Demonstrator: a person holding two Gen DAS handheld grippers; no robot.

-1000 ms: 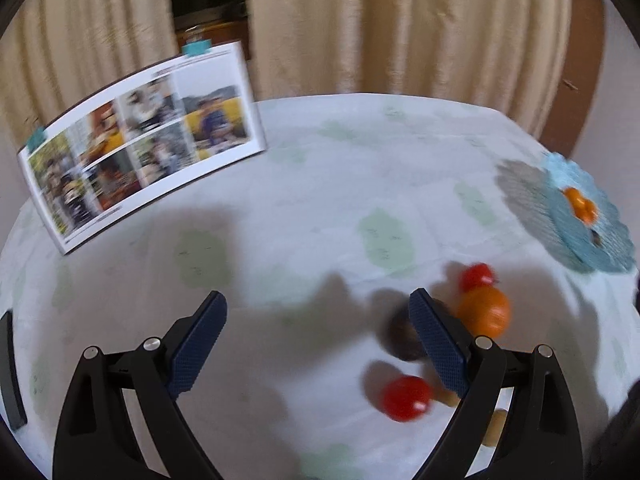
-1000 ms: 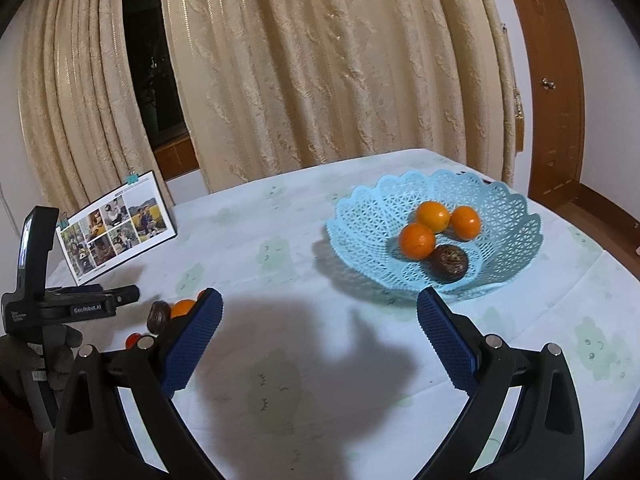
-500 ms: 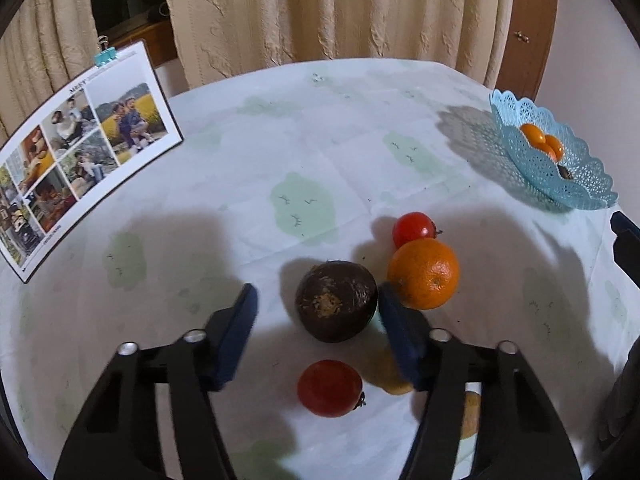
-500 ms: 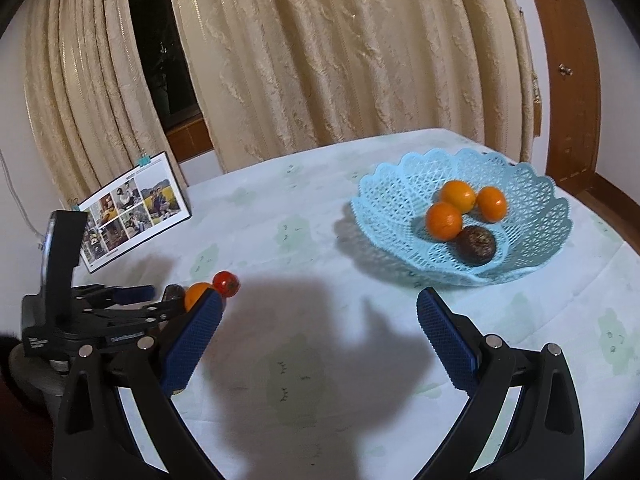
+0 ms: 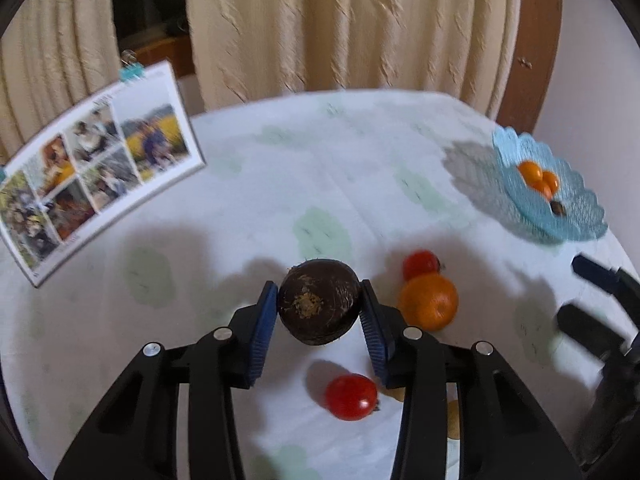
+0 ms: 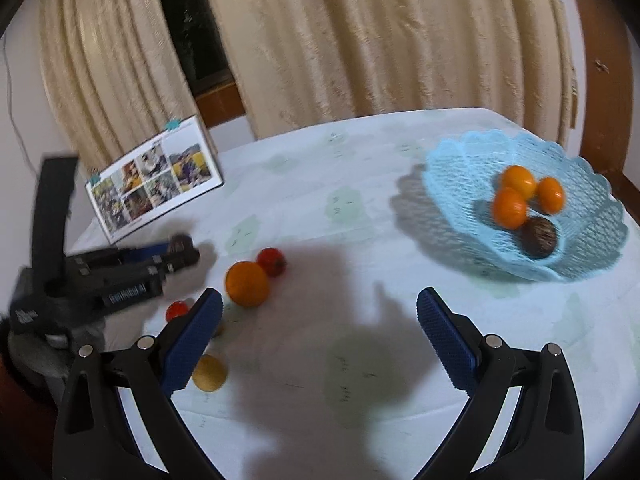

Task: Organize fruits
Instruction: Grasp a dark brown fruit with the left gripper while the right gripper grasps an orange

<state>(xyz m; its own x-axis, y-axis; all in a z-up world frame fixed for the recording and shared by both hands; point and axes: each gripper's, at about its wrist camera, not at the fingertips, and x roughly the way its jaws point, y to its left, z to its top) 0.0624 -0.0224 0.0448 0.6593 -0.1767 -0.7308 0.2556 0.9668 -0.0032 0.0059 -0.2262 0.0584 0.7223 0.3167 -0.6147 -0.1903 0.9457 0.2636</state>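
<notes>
Two grippers | left gripper (image 5: 319, 304): jaws closing, pads touching dark round fruit (image 5: 319, 307) between them | orange (image 5: 428, 301) just right of fingers | right gripper (image 6: 319, 312): spread wide, empty | basket (image 6: 452, 176) ahead-right

Little legible text in either view.

Left gripper (image 6: 182, 250), seen from the right wrist camera: white lettering along the side of its black body, upside down and motion-blurred; unreadable. A second patch of white lettering lower on the same body, also too blurred to make out.

Photo card (image 5: 96, 168) standing on the desk (image 5: 320, 184): a short line of small print in the white margin above the photos, and another at the lower edge. Both too small and soft to read in either view.

No other labels, numbers or signs can be read.
</notes>
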